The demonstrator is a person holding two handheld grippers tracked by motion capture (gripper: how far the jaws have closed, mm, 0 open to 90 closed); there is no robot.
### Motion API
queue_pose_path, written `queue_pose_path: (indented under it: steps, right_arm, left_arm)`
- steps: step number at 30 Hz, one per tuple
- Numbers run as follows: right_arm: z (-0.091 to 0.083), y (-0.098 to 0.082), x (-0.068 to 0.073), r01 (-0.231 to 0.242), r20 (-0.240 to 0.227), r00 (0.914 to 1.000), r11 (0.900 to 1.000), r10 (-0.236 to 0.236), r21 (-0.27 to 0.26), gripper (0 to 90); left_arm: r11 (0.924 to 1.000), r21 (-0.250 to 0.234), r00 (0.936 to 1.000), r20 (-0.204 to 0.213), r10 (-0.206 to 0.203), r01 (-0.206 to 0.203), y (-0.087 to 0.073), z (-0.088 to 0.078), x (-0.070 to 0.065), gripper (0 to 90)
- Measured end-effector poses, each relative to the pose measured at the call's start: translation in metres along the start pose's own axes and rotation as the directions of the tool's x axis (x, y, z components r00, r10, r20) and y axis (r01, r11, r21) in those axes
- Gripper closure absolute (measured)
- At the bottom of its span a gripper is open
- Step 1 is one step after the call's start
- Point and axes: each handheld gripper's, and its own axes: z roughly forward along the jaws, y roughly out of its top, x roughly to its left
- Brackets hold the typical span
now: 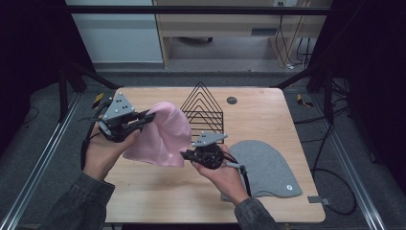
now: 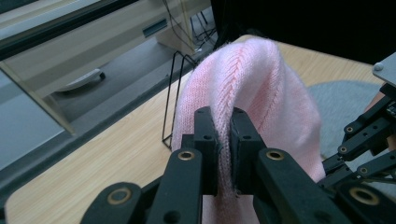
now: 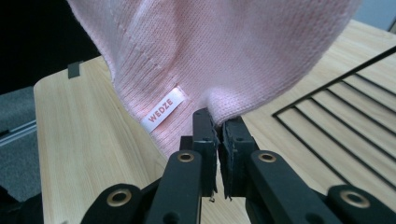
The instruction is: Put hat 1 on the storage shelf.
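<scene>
both claws clamp the pink beanie (image 1: 160, 136) – left claw (image 1: 143, 118), right claw (image 1: 184, 154) – above the table (image 1: 268, 115)

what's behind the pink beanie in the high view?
Black wire rack stands behind the pink beanie; its right side and peak show, its lower left is covered. Table beyond.

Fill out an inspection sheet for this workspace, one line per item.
Surface: wooden table, bare at the near edge.
Job's things: pink hat lifted off the table, white label at its hem.
Clutter: grey hat lying flat at right; black wire rack behind.
Grippers: left claw shut on the pink hat's fold; right claw shut on its hem.
Cables: one cable trails from the right claw; more lie on the floor at right.
Surroundings: grey floor, metal rails, wooden furniture beyond.
</scene>
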Motion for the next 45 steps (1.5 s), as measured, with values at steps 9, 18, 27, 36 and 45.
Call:
queue_pose_path:
  steps: [9,18,27,36,45]
  right_arm:
    - [-0.03,0.033,-0.016,0.049,0.012,0.9987,0.998,-0.049,0.028,86.4]
    - [-0.055,0.075,-0.046,0.094,0.063,0.9932,0.994,-0.098,0.062,86.5]
    - [-0.074,0.108,-0.085,0.067,0.13,0.9892,0.998,-0.067,0.006,86.6]
    - [-0.074,0.117,-0.122,0.018,0.18,0.9836,0.999,-0.012,-0.033,86.5]
    - [-0.065,0.107,-0.149,-0.008,0.24,0.9707,0.999,0.016,-0.035,86.5]
  left_arm:
    - [0.9997,-0.02,0.9999,0.001,-0.012,0.012,0.015,0.007,0.01,82.8]
    - [0.9972,-0.049,0.998,0.028,-0.056,0.057,0.037,0.011,0.028,82.7]
    - [0.9911,-0.116,0.9978,-0.001,-0.067,0.066,0.071,0.03,0.051,82.7]
    - [0.9873,-0.131,0.996,0.005,-0.089,0.089,0.091,0.068,0.066,82.7]
    - [0.9883,-0.124,0.9961,0.005,-0.089,0.088,0.095,0.104,0.071,82.7]
